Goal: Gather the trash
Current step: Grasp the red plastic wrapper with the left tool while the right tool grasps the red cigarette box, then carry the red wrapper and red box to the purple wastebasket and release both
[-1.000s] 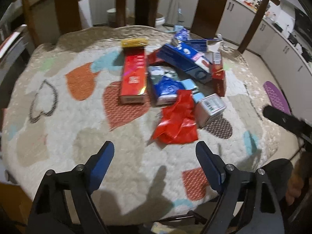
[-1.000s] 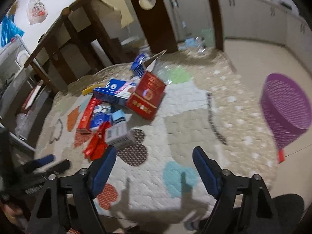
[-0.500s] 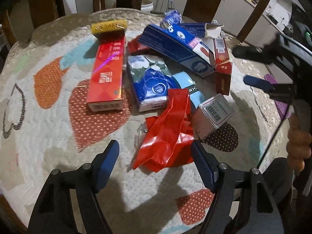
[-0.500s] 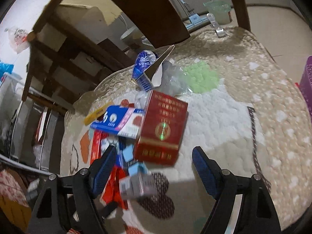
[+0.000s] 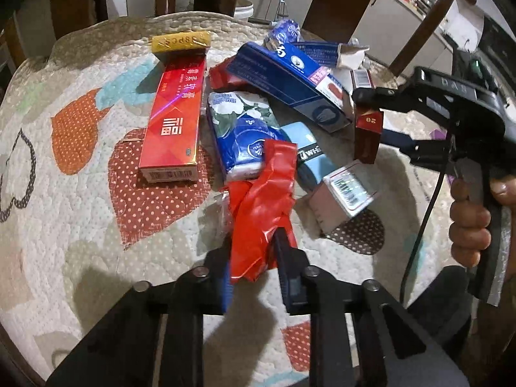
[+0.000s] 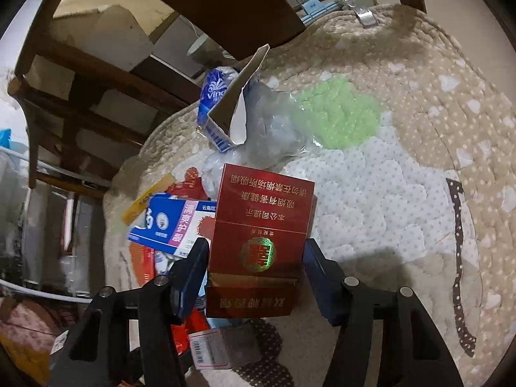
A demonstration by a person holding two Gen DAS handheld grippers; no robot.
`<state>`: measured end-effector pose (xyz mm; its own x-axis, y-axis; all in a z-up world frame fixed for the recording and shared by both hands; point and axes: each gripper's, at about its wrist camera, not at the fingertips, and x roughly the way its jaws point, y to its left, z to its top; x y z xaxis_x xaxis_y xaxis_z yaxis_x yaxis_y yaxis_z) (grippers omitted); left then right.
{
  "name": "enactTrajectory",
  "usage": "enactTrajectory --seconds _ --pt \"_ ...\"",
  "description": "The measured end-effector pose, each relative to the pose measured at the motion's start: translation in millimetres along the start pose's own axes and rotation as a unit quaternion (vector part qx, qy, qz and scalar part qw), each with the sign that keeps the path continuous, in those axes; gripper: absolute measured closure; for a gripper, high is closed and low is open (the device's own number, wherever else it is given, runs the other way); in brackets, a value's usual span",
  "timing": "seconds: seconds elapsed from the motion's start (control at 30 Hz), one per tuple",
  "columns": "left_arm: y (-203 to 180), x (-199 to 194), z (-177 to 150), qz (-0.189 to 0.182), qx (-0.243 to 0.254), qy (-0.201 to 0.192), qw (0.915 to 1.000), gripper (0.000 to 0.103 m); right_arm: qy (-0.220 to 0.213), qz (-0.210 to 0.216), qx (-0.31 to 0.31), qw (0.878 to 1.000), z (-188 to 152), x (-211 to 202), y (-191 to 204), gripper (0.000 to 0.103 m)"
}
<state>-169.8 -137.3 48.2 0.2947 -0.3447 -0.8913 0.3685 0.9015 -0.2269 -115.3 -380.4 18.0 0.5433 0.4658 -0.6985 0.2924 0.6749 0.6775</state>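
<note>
While a litter of boxes and wrappers covers the middle of a round desk (image 5: 80, 213) under a quilted cream cloth patterned with coloured hearts, the left gripper (image 5: 254, 251) has just closed its blue-padded jaws, which now pinch the near end of a crumpled red plastic wrapper (image 5: 261, 200). The wrapper trails from the jaws toward the desk's centre, its far end lying over a blue-and-white tissue pack (image 5: 242, 138). Left of the pack lies a long red carton with gold lettering (image 5: 172, 119), a small yellow packet (image 5: 180, 42) at its far end. A long dark-blue carton (image 5: 290, 80) rests tilted across the pile toward the far edge, and a small grey box with a barcode label (image 5: 342, 196) sits just right of the wrapper.

Toward the desk's right edge, the right gripper (image 6: 254, 264), held in a person's hand (image 5: 471, 222), has also just been closing; its jaws stand on either side of a dark-red cigarette carton with gold characters (image 6: 261, 225), each pad against a side of it. Beyond the carton lie a crumpled clear plastic bag (image 6: 274, 125) and an open blue-and-white box (image 6: 222, 113). Dark wooden chairs (image 6: 225, 3) stand around the far edge.
</note>
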Motion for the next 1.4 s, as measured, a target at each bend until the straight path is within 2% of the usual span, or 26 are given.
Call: enactTrajectory --seconds 0.03,0.1,0.37,0.53,0.67,0.87,1.07,1.17,1.4 --pt "-1 -4 -1 -0.002 0.000 -0.002 1.0000 0.090 -0.001 0.010 0.006 1.000 -1 -4 -2 0.041" --pt "-5 -10 -5 -0.003 0.004 -0.007 1.0000 0.093 -0.008 0.022 0.008 1.000 -4 -14 -4 0.041" --pt "-28 -40 -7 -0.001 0.023 -0.039 0.9990 0.096 -0.046 0.036 0.009 0.998 -22 -64 -19 0.041" --pt "-47 -63 -2 -0.007 0.042 -0.055 0.9976 0.096 -0.086 0.018 -0.004 0.996 -31 -103 -40 0.041" --pt "-73 -69 10 -0.010 0.067 -0.058 0.9960 0.096 -0.135 -0.004 -0.018 0.991 -28 -134 -63 0.041" --pt "-135 -63 35 -0.035 0.119 -0.061 0.9904 0.096 -0.216 -0.031 -0.004 0.976 -21 -187 -110 0.041" --pt "-215 -42 68 -0.069 0.175 -0.067 0.9799 0.096 -0.284 -0.102 0.013 0.953 -6 -230 -166 0.040" --pt "-256 -17 84 -0.082 0.199 -0.065 0.9743 0.096 -0.316 -0.135 0.028 0.938 0 -245 -196 0.040" --pt "-347 53 103 -0.126 0.243 -0.019 0.9618 0.096 -0.327 -0.156 0.089 0.928 11 -266 -254 0.040"
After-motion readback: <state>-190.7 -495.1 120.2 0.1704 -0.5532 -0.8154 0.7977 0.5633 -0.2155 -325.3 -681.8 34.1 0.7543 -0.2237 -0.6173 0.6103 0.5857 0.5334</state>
